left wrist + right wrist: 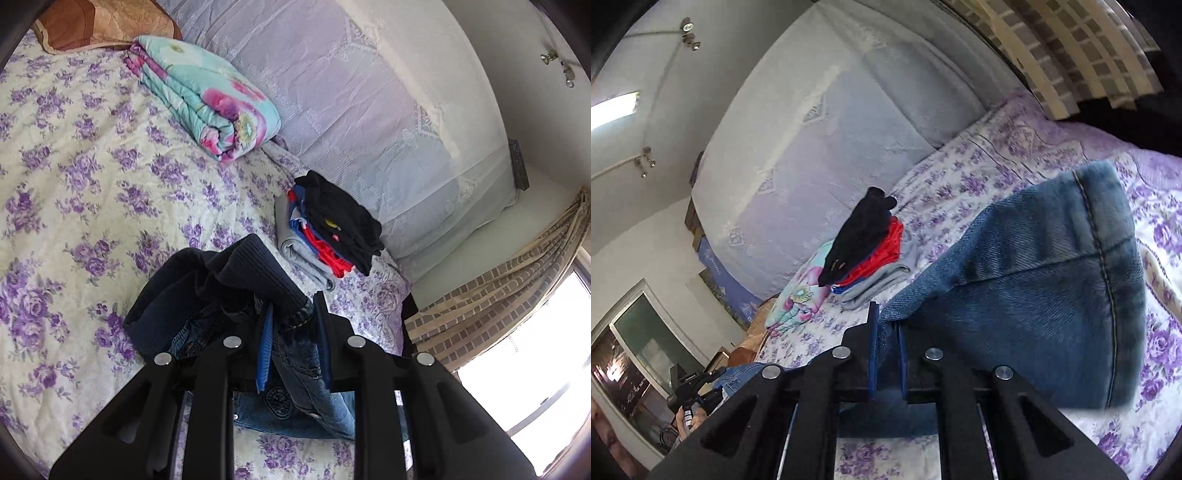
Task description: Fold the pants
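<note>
The pants are blue jeans with a dark knit waistband. In the left wrist view my left gripper (293, 314) is shut on the jeans (295, 384) near the waistband (221, 280), held above the bed; a button shows below the fingers. In the right wrist view my right gripper (886, 325) is shut on the edge of a jeans leg (1034, 280), whose hemmed end hangs to the right over the bedspread.
The bed has a purple-flowered spread (74, 192). A stack of folded clothes (328, 232), black on top, lies near the padded headboard (369, 110). A folded floral quilt (207, 96) lies beyond it. A curtain (498, 306) and window are at right.
</note>
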Demonstrator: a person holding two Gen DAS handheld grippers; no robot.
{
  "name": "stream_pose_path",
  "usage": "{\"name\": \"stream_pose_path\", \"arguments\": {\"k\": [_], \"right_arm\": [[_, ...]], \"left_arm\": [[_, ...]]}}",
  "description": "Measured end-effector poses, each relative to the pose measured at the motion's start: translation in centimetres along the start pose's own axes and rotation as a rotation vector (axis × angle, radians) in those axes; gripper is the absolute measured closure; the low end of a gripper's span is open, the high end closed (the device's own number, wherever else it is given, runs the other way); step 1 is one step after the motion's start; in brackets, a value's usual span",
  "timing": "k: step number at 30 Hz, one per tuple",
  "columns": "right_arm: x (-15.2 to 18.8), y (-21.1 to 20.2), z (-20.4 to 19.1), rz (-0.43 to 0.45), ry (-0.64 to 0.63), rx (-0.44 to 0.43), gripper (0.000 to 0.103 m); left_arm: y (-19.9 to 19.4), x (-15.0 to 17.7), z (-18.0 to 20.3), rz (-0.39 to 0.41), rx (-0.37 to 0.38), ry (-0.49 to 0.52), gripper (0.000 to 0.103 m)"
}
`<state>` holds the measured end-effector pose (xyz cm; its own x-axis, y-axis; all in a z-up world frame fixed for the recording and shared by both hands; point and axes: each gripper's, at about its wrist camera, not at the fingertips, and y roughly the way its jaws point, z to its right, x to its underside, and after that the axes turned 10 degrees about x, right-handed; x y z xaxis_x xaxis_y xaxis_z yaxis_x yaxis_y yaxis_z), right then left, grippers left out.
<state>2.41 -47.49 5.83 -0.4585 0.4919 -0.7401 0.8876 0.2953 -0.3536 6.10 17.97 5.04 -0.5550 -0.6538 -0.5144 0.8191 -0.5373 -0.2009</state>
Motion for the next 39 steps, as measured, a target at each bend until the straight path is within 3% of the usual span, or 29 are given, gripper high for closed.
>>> {"name": "stream_pose_path", "arguments": {"k": [3,7,9,14,16,18,19,20,22,24,28,32,39], "right_arm": [[-1.3,0.2,-0.5,0.004,0.018,-0.041,0.094],[-2.6,3.1,-0.2,-0.017,0.055,-0.042,0.094],[-3.6,6.4,0.3,-0.068,0.082,-0.032,0.094],[-7.8,17.3,1.2,-0.131,0.132,0.076,0.094],[-9.1,22.2,1.4,-0.176,0.132,0.151,0.088],[-9.1,25.2,1.9,-0.242,0.150,0.216,0.062],[-8.7,25.2,1.9,-0.219,0.167,0.211,0.046],[-8.0,24.7,1.6,-0.191,0.160,0.187,0.043],[-7.2,23.5,1.0,-0.173,0.107,0.176,0.043],[-6.2,22.1,0.7,-0.174,0.074,0.166,0.043],[-4.3,19.5,0.3,-0.189,0.043,0.156,0.037],[-2.3,17.3,-0.2,-0.207,0.037,0.131,0.033],[0.4,13.4,-0.7,-0.219,0.046,0.093,0.031]], "left_arm": [[-1.8,-1.2,1.4,0.047,0.040,0.002,0.083],[-2.0,-3.0,3.0,0.091,0.032,0.035,0.083],[-0.5,-4.4,2.8,0.079,0.003,0.026,0.083],[9.6,-9.5,-1.9,-0.049,-0.114,-0.105,0.082],[14.1,-10.8,-4.4,-0.086,-0.201,-0.111,0.078],[15.8,-10.9,-6.5,-0.062,-0.286,-0.141,0.075],[15.9,-10.6,-7.2,-0.070,-0.242,-0.178,0.074],[15.6,-10.2,-7.6,-0.081,-0.189,-0.195,0.071],[14.3,-9.5,-7.5,-0.084,-0.183,-0.159,0.048],[12.2,-8.8,-6.7,-0.056,-0.240,-0.088,0.046],[8.5,-7.3,-5.5,-0.064,-0.225,-0.039,0.046],[5.6,-4.8,-3.8,-0.095,-0.260,0.034,0.046],[3.0,-0.4,-4.1,-0.160,-0.270,0.021,0.044]]}}
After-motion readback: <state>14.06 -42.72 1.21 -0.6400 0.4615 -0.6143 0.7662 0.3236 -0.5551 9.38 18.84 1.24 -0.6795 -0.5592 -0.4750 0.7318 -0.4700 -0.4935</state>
